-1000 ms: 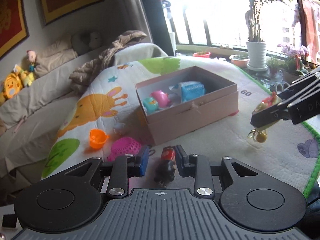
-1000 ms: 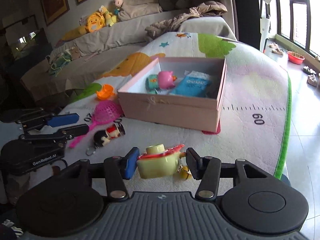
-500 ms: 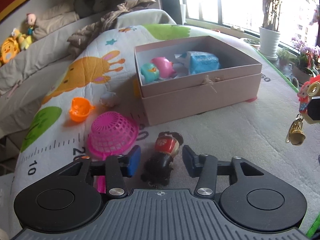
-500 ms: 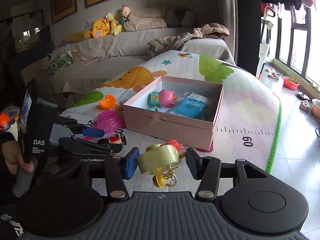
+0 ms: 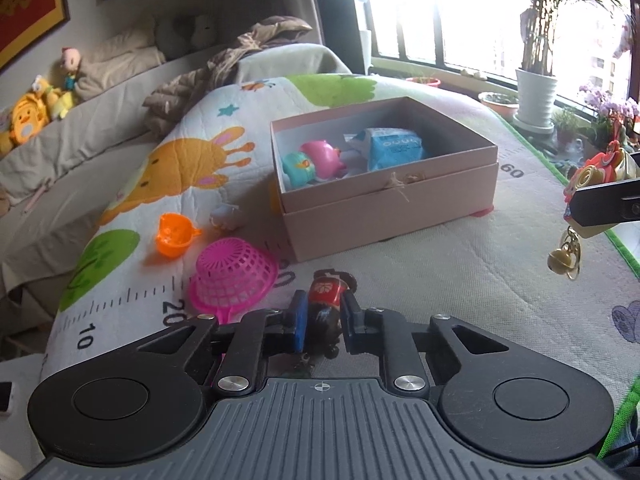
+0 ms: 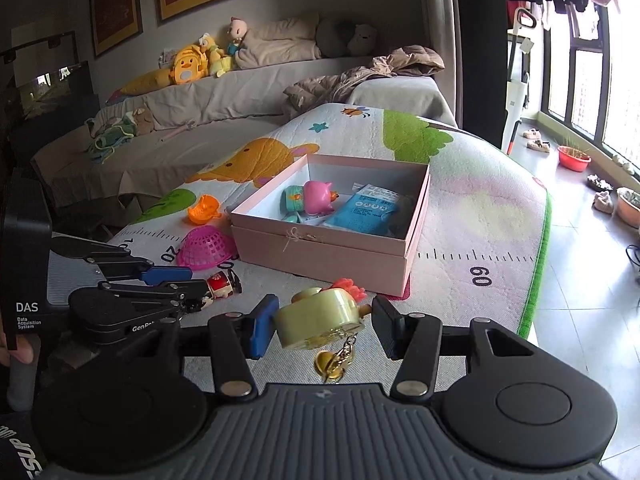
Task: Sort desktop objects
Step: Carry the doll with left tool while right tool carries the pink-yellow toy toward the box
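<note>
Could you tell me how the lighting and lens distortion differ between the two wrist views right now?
Left wrist view: the window is blown out white, yet the pink box stays readable. Right wrist view: dimmer and evenly lit, with window glare only at the right edge. Both: fisheye bending curves the mat's ruler marks.

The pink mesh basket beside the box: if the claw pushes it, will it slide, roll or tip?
The pink mesh basket lies upside down on its wide rim, so it would probably slide rather than roll. It looks like thin openwork plastic, likely light and somewhat flexible. The textured mat may catch the rim and tip it.
</note>
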Available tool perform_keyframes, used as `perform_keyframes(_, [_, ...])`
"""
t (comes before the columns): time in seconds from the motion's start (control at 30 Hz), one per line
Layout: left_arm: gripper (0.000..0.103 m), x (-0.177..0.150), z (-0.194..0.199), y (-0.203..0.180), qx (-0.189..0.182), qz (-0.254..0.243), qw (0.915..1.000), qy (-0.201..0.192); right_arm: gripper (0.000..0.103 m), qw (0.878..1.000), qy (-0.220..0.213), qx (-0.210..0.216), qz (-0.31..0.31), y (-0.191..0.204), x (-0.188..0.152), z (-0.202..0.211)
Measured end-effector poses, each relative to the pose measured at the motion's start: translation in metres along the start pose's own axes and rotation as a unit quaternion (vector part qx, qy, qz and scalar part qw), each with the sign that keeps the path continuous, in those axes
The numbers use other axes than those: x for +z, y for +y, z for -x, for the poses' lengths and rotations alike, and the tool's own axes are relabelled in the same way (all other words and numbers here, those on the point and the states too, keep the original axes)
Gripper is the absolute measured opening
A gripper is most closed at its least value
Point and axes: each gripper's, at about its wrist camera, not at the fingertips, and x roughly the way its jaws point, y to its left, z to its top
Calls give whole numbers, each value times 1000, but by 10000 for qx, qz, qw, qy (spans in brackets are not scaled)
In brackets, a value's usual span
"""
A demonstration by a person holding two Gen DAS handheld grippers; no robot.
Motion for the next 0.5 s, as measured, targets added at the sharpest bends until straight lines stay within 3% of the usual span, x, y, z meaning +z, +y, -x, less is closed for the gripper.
perform_keyframes(0.2, [20,-1,21,27,3,408,9991,-101,51,10000,-6,-38,-26,0,1,0])
perform_keyframes(0.4, [21,-12,28,52,-248,829,9962,117,51,10000,-37,7,-11,4,-1,1])
perform_keyframes(0.47, [33,-13,26,53,-395,915,9950,87,51,10000,-30,42,-27,4,-1,-1])
perform_keyframes(0.5, [59,-13,23,51,-467,912,9947,81,51,10000,-16,54,-29,4,-2,-4])
